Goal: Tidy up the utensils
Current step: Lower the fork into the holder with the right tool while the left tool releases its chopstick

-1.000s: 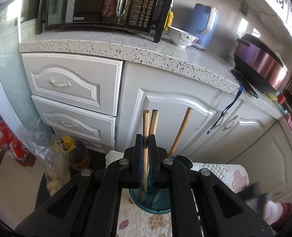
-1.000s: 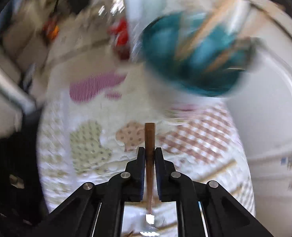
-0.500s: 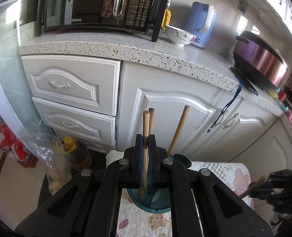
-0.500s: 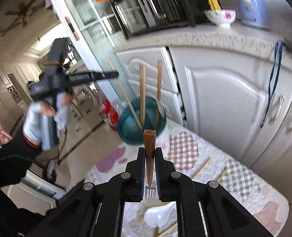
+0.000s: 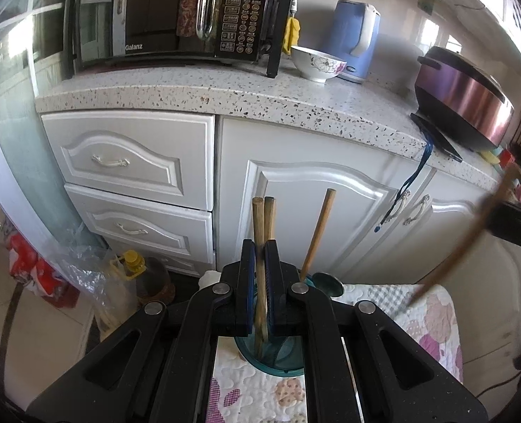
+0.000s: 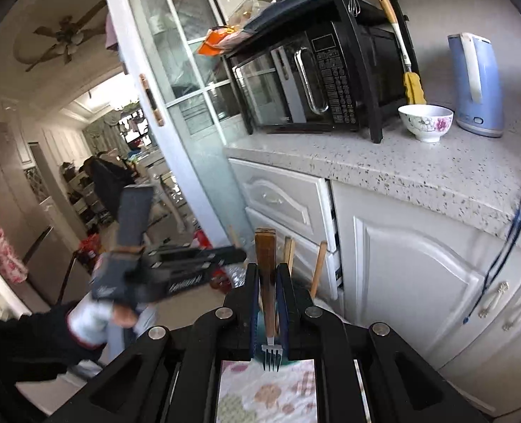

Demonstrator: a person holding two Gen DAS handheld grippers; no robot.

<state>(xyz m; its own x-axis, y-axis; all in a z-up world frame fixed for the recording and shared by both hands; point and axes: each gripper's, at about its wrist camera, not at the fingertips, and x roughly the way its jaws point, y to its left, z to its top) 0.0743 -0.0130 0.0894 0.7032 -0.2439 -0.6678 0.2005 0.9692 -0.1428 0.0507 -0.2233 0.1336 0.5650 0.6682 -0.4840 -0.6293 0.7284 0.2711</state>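
Note:
My left gripper (image 5: 259,250) is shut on a wooden chopstick (image 5: 258,218) whose lower end stands in a teal holder (image 5: 271,363) on the quilted cloth (image 5: 246,387). A second stick (image 5: 269,211) rises just behind it and a third (image 5: 322,225) leans to the right. My right gripper (image 6: 268,271) is shut on a wooden-handled fork (image 6: 265,257) with its tines (image 6: 271,356) pointing back toward the camera. The holder is mostly hidden behind its fingers. A hand holds the left gripper (image 6: 237,254) at the left of the right wrist view. The right gripper (image 5: 507,220) and fork (image 5: 468,246) show blurred at the right edge.
White cabinets (image 5: 306,211) and drawers (image 5: 126,158) stand behind the holder under a speckled counter (image 5: 225,95). The counter carries a microwave (image 5: 161,14), bowl (image 5: 316,63), blue kettle (image 5: 355,38) and purple cooker (image 5: 461,98). An oil bottle (image 5: 133,264) and plastic bags (image 5: 84,275) sit on the floor.
My right gripper has risen off the cloth with the fork and swung to face the counter, entering the left wrist view at the right. The left gripper has stayed put.

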